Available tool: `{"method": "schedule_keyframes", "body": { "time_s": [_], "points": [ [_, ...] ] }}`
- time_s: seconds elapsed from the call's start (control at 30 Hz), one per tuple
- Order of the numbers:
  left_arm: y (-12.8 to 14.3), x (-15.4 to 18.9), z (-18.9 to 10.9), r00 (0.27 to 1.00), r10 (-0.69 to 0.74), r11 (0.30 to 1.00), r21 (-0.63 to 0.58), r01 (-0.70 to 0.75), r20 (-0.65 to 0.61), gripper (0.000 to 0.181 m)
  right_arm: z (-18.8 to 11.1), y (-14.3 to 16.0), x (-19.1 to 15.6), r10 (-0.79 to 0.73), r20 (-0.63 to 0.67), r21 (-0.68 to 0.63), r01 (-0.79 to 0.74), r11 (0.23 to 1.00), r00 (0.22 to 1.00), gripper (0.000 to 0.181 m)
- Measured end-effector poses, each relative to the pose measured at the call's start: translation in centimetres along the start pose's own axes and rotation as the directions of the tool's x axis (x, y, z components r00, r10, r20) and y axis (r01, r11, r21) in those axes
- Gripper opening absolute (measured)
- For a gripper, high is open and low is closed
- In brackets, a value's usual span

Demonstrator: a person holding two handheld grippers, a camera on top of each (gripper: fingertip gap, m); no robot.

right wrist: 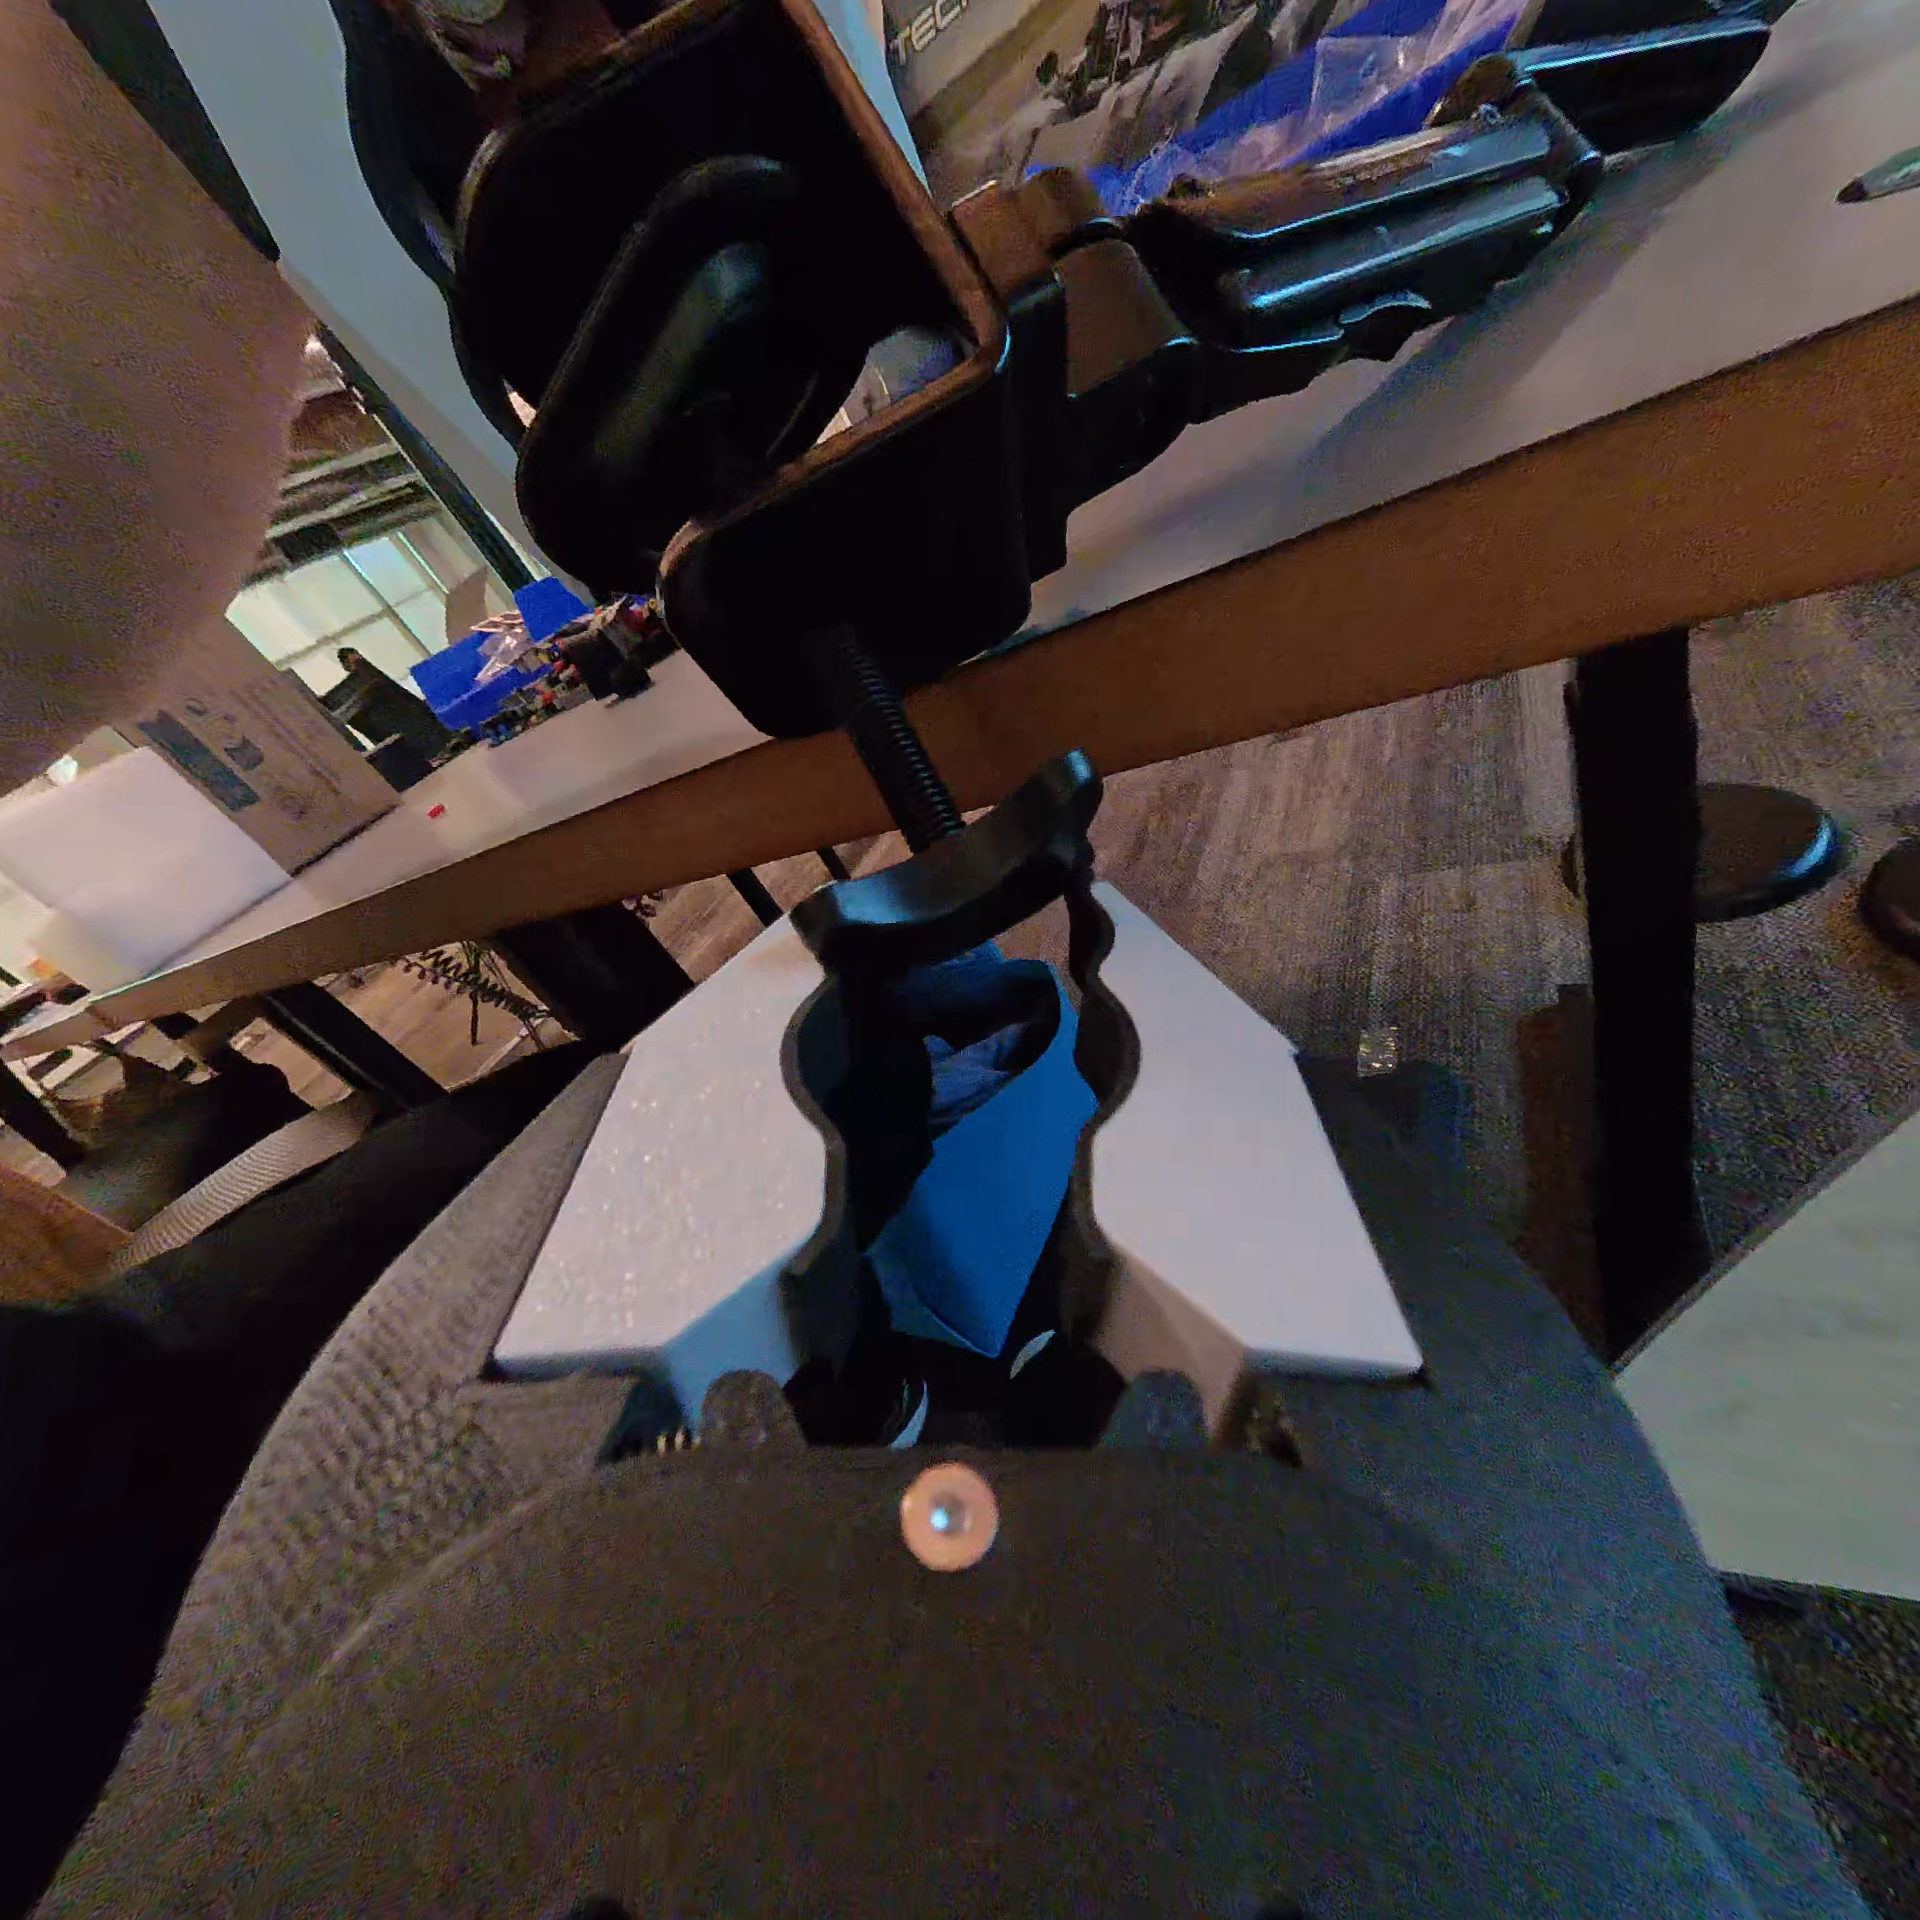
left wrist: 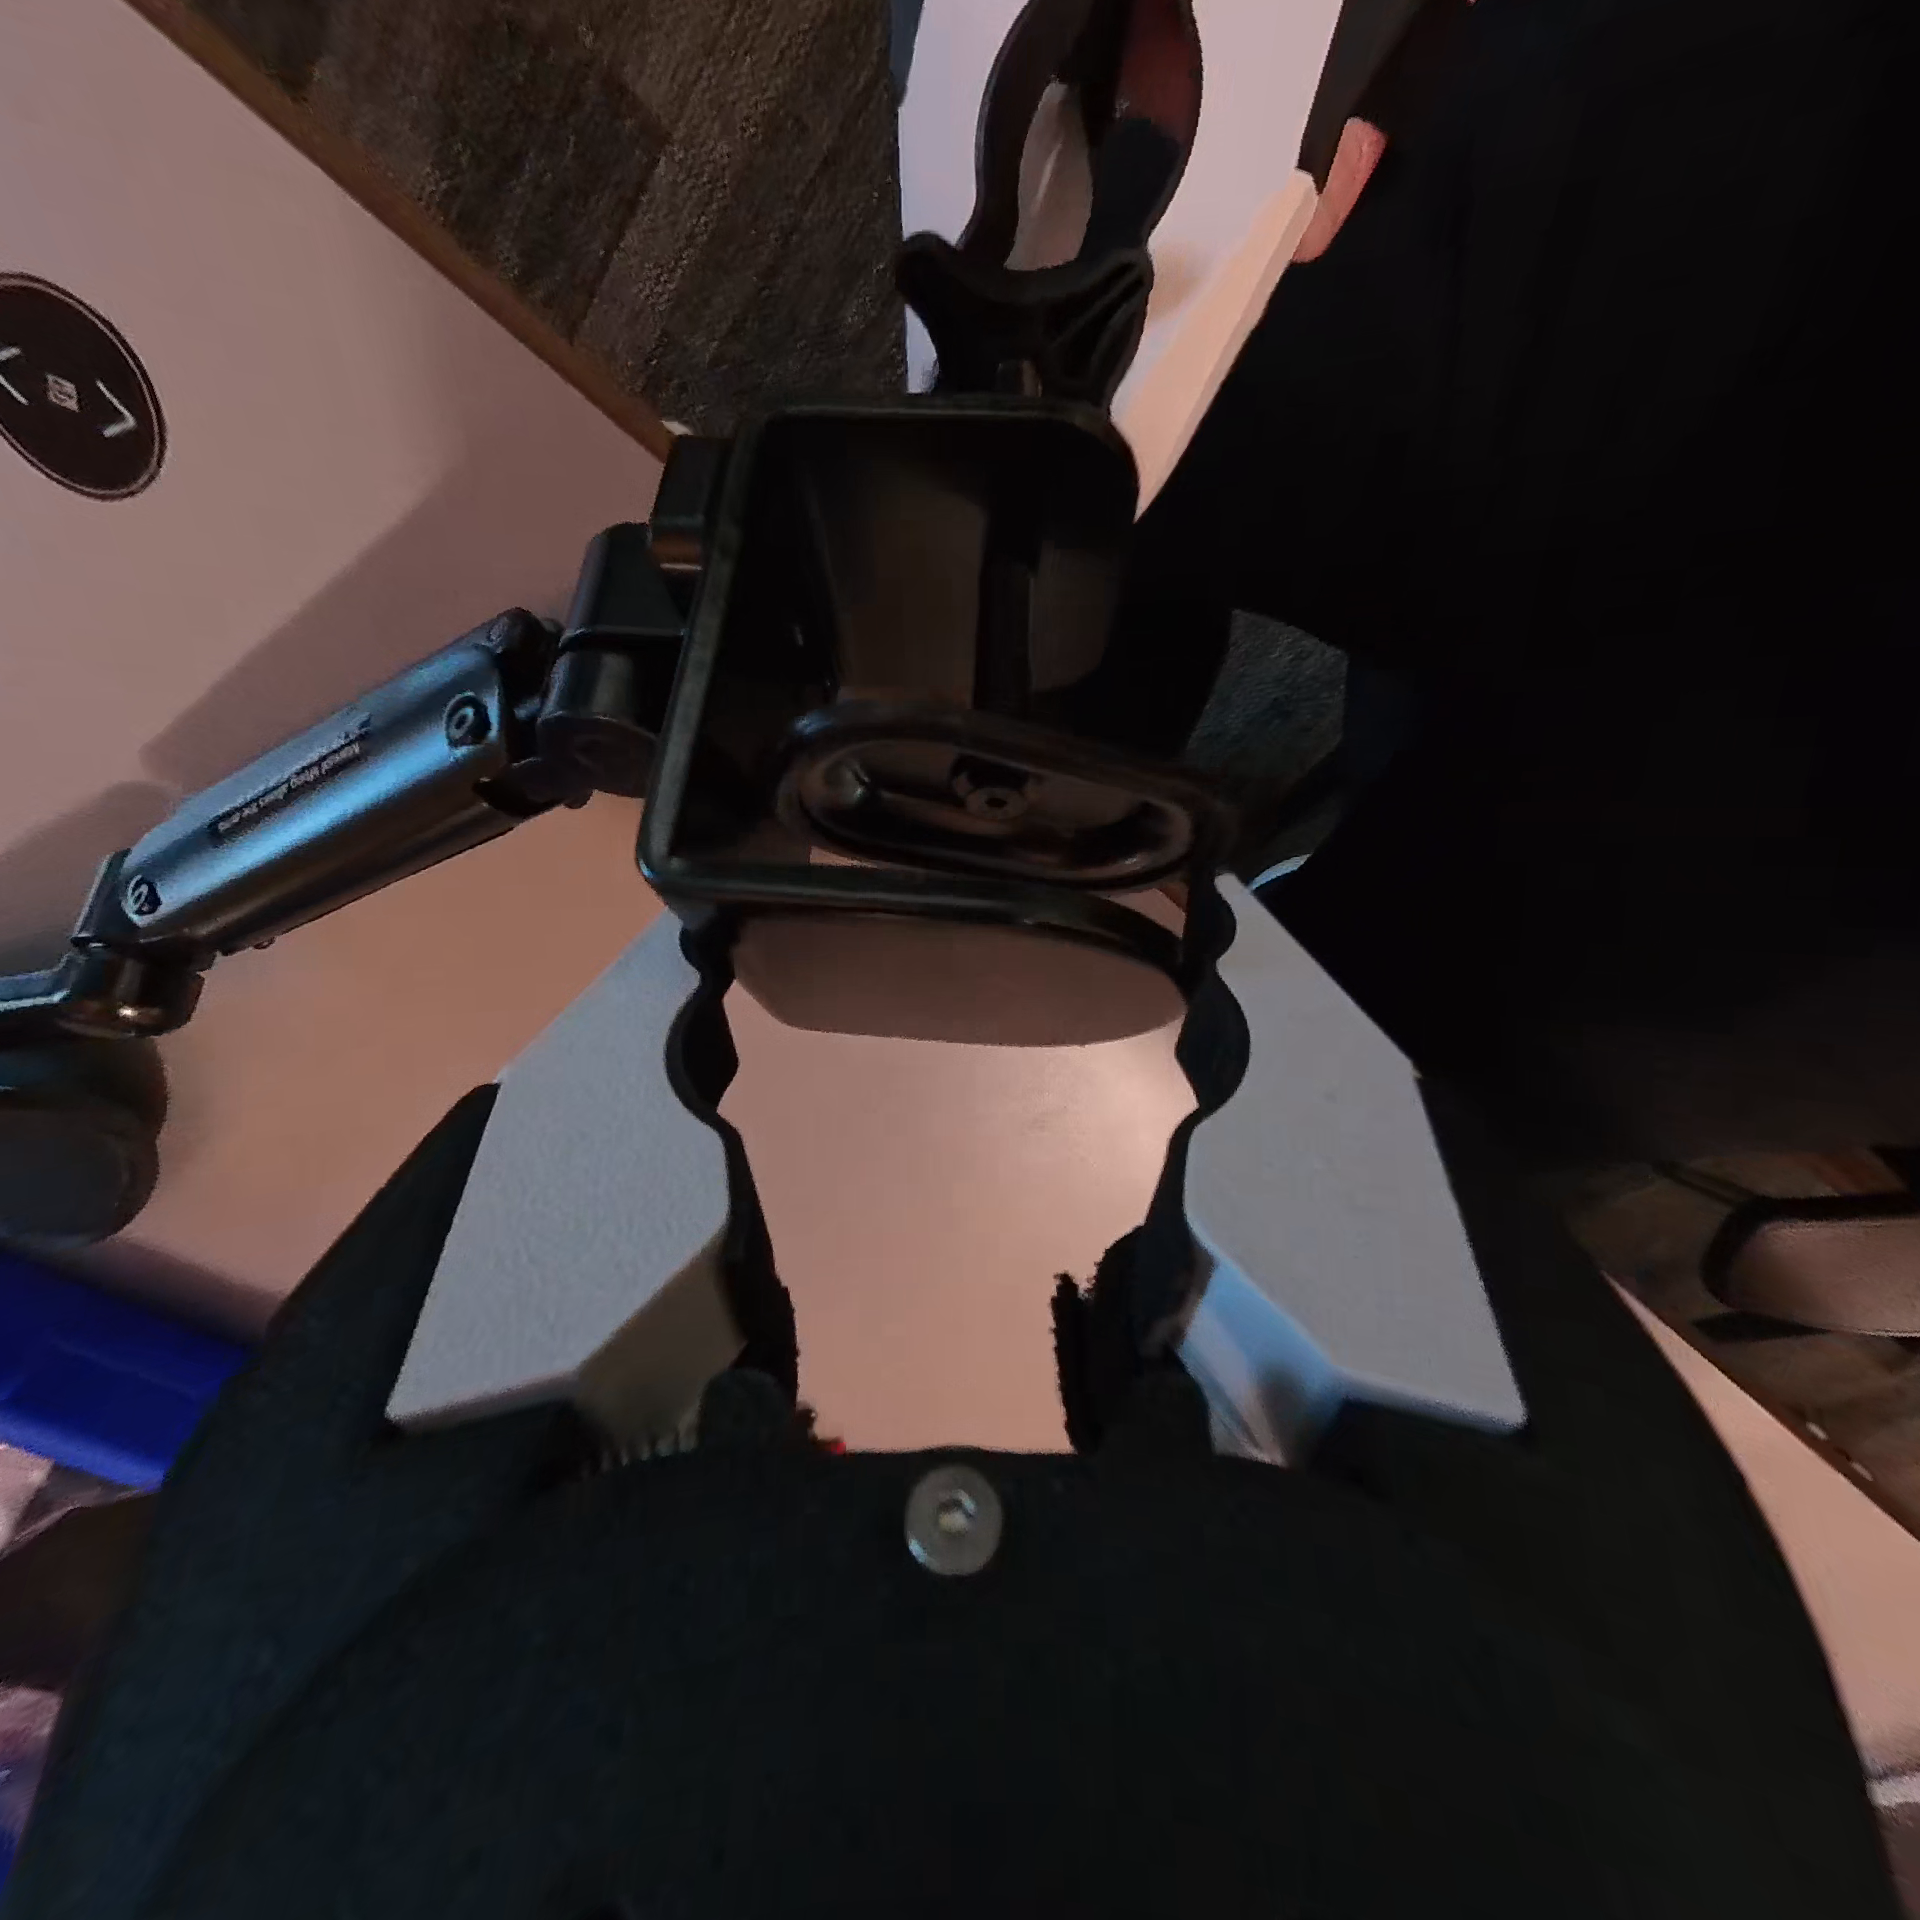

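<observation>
Right claw (right wrist: 971, 935) grips clamp's screw handle (right wrist: 945, 883) below table edge (right wrist: 1455, 613).

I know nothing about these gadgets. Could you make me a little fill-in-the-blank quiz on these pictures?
1. The clamp is coloured ___.
2. It is fixed to the edge of a ___.
3. The right claw has its tips either side of the clamp's knob, which sits ___ the tabletop.
Missing words: black; table; below.
</observation>
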State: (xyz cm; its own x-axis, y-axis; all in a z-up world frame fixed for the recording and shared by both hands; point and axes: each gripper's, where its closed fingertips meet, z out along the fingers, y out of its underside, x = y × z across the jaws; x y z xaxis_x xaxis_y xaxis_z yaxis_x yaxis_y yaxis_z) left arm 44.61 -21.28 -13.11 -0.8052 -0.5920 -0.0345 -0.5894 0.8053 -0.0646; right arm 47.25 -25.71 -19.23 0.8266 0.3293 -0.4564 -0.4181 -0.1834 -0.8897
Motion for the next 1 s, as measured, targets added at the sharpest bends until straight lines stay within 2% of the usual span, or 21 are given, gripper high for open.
{"method": "schedule_keyframes", "body": {
  "time_s": [0.13, 0.23, 0.37, 0.43, 0.47, 0.53, 0.57, 0.63, 0.73, 0.8, 0.9, 0.97, 1.0],
  "points": [
    [0.0, 0.1, 0.0, 0.999, 0.037, 0.999, -0.033, -0.036, 0.015, 0.086, 0.0, 0.2, -0.3, 0.011, 0.016, 0.018, -0.012, 1.000, 1.000, 0.043],
    [0.1, -0.1, 0.0, 0.998, 0.055, 0.998, -0.035, -0.054, 0.023, 0.085, -0.1, -0.1, -0.7, 0.022, 0.024, 0.026, -0.023, 0.999, 0.999, 0.053],
    [0.2, -0.4, 0.1, 0.997, 0.059, 0.998, -0.024, -0.058, 0.042, 0.085, -1.7, -1.3, -0.2, -0.023, -0.037, 0.080, 0.026, 0.996, 0.999, 0.055],
    [0.3, -0.5, 0.1, 0.997, 0.058, 0.998, -0.024, -0.057, 0.045, 0.085, -3.4, -2.6, 0.2, -0.142, -0.167, 0.082, 0.157, 0.984, 0.976, 0.056],
    [0.4, -0.5, 0.1, 0.998, 0.055, 0.998, -0.022, -0.054, 0.045, 0.085, -4.2, -3.4, 0.0, -0.224, -0.237, 0.055, 0.243, 0.968, 0.945, 0.057],
    [0.6, -0.7, 0.1, 0.998, 0.045, 0.999, -0.016, -0.045, 0.038, 0.085, -4.8, -5.4, -2.4, -0.438, -0.295, -0.009, 0.456, 0.890, 0.849, 0.048],
    [0.7, -0.7, 0.1, 0.999, 0.039, 0.999, -0.013, -0.039, 0.035, 0.085, -4.2, -5.8, -3.9, -0.528, -0.287, -0.066, 0.533, 0.843, 0.799, 0.041],
    [0.8, -0.9, 0.1, 0.999, 0.030, 0.999, -0.011, -0.030, 0.030, 0.085, -2.3, -6.4, -5.9, -0.644, -0.270, -0.152, 0.629, 0.763, 0.716, 0.042],
    [0.8, -0.9, 0.1, 0.999, 0.029, 0.999, -0.022, -0.028, 0.024, 0.085, 0.6, -6.7, -5.8, -0.740, -0.253, -0.258, 0.693, 0.673, 0.624, 0.046],
    [0.8, -0.9, 0.0, 0.999, 0.030, 0.999, -0.041, -0.030, 0.018, 0.085, 2.0, -6.8, -4.9, -0.745, -0.241, -0.305, 0.680, 0.667, 0.622, 0.053],
    [0.8, -0.9, -0.1, 0.999, 0.036, 0.997, -0.071, -0.035, 0.010, 0.085, 3.6, -5.8, -2.4, -0.737, -0.220, -0.434, 0.612, 0.661, 0.640, 0.034],
    [0.7, -1.0, -0.2, 0.999, 0.039, 0.996, -0.086, -0.038, 0.006, 0.084, 4.6, -5.8, -2.3, -0.740, -0.210, -0.431, 0.619, 0.656, 0.639, 0.033],
    [0.7, -1.0, -0.2, 0.999, 0.044, 0.994, -0.097, -0.043, 0.006, 0.084, 4.6, -6.3, -2.0, -0.746, -0.236, -0.437, 0.618, 0.654, 0.623, 0.014]
  ]
}}
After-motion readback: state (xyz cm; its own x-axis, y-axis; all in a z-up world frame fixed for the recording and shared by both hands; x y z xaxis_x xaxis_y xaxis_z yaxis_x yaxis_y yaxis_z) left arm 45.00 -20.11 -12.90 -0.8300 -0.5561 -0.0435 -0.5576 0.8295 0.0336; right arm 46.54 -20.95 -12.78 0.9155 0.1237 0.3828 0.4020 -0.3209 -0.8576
